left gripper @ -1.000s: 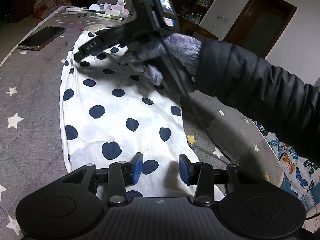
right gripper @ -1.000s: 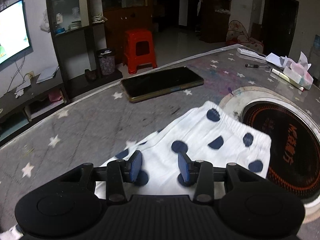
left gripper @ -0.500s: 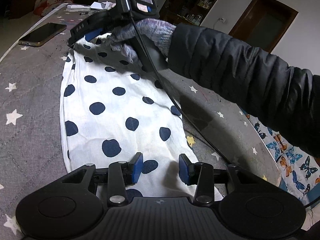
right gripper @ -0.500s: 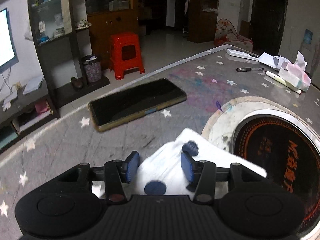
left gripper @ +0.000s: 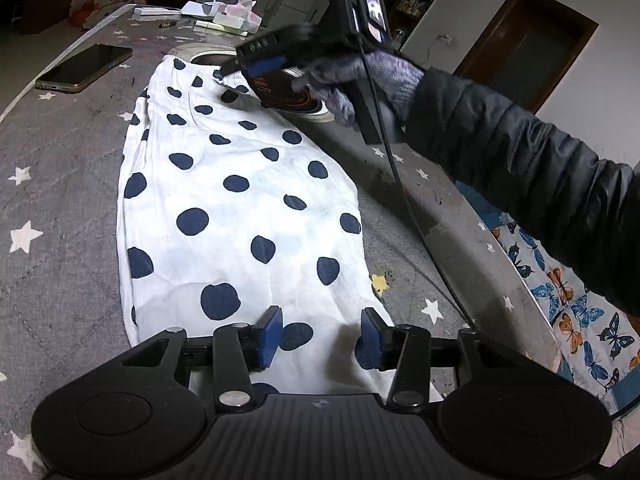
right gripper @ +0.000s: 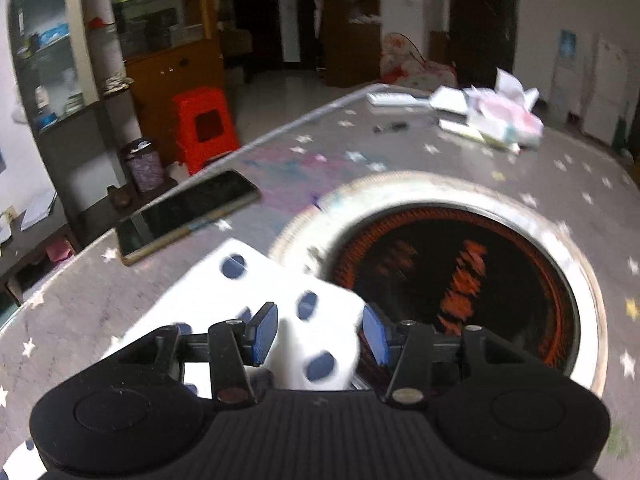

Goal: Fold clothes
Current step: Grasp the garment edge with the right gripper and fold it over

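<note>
Both tongs gape: left tongs [left gripper: 321, 336] over the dotted cloth [left gripper: 240, 208], right tongs [right gripper: 319, 334] at its far corner; burner [right gripper: 460, 280] writing unreadable.

The garment [left gripper: 240, 208] is white cloth with dark blue dots. It lies spread flat and long on the grey surface [left gripper: 60, 200] with white stars. Its far end has a gathered, elastic-looking edge, and this end reaches the rim of the round cooker plate [right gripper: 460, 280]. One far corner is raised from the surface, with a small fold standing up. The near end lies flat.
</note>
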Tool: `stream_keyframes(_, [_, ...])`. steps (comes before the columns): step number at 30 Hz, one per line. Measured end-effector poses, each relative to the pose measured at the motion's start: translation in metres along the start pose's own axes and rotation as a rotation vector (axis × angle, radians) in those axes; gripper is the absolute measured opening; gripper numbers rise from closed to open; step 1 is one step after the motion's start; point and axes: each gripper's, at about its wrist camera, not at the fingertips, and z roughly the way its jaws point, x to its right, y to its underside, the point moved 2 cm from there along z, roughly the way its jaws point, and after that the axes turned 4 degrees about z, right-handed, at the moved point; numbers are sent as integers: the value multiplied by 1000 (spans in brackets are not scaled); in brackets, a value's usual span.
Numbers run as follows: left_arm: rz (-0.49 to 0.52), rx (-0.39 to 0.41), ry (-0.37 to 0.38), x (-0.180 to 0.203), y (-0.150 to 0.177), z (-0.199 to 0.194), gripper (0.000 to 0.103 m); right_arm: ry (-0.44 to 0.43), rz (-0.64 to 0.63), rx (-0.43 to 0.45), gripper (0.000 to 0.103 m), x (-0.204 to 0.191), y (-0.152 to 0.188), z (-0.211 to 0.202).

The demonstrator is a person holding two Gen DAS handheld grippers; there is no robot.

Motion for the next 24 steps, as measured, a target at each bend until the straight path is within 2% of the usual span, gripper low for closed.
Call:
stream_keyframes(12, [-3, -26, -21, 6, -4, 1, 51, -69, 66, 18, 47, 10, 13, 22])
stream_keyframes(17, [-6, -30, -28, 7, -5, -1, 52, -96, 67, 23, 34, 10, 13, 22])
stream_keyframes(20, [-12, -30, -32, 7, -5, -3, 52, -97, 82, 28, 19, 13, 12, 22])
stream_keyframes(24, [-21, -24, -39, 6, -5, -8, 52, -105, 100, 38, 11, 15, 10, 17])
